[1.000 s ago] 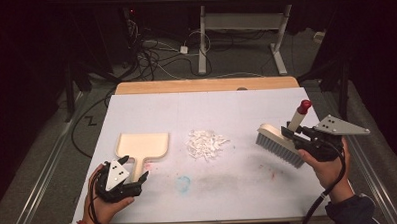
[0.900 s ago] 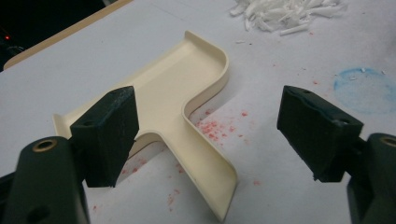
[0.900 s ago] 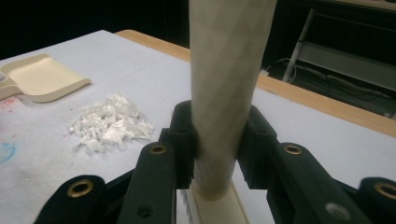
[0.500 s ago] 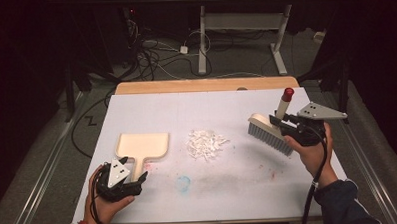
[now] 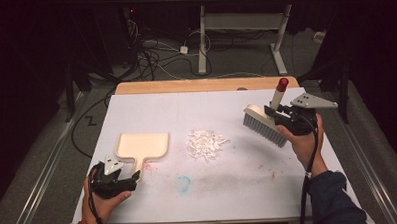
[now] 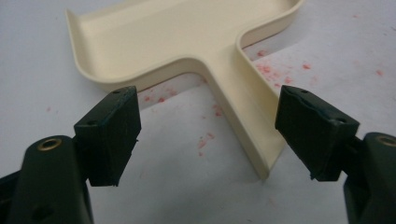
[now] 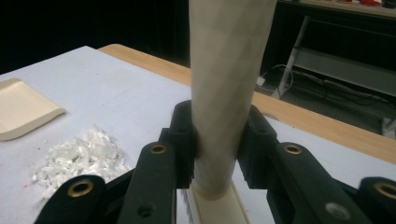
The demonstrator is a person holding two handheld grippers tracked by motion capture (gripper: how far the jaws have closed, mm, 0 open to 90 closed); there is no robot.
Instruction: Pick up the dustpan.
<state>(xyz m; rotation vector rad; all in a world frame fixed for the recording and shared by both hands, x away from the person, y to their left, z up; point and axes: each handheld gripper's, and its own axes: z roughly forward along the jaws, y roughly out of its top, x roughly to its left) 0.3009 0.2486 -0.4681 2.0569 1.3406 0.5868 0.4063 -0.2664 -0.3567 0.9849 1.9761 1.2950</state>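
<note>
A cream dustpan (image 5: 141, 146) (image 6: 187, 42) lies on the white table cover, its handle pointing toward the near edge. My left gripper (image 5: 124, 180) (image 6: 212, 135) stands open with its jaws on either side of the handle end, not touching it. My right gripper (image 5: 283, 118) (image 7: 218, 140) is shut on the cream handle of a brush (image 5: 263, 123) (image 7: 224, 84), held above the table right of a pile of white paper shreds (image 5: 205, 144) (image 7: 81, 158). The brush handle has a red tip and its bristles hang downward.
The white cover (image 5: 239, 190) carries red and blue smudges near the front. A wooden table edge (image 5: 205, 85) runs along the far side. Beyond it stand a desk frame (image 5: 244, 35) and floor cables (image 5: 154, 58).
My right gripper has carried the brush up and leftward, closer to the shred pile. The left gripper has stayed at the dustpan handle.
</note>
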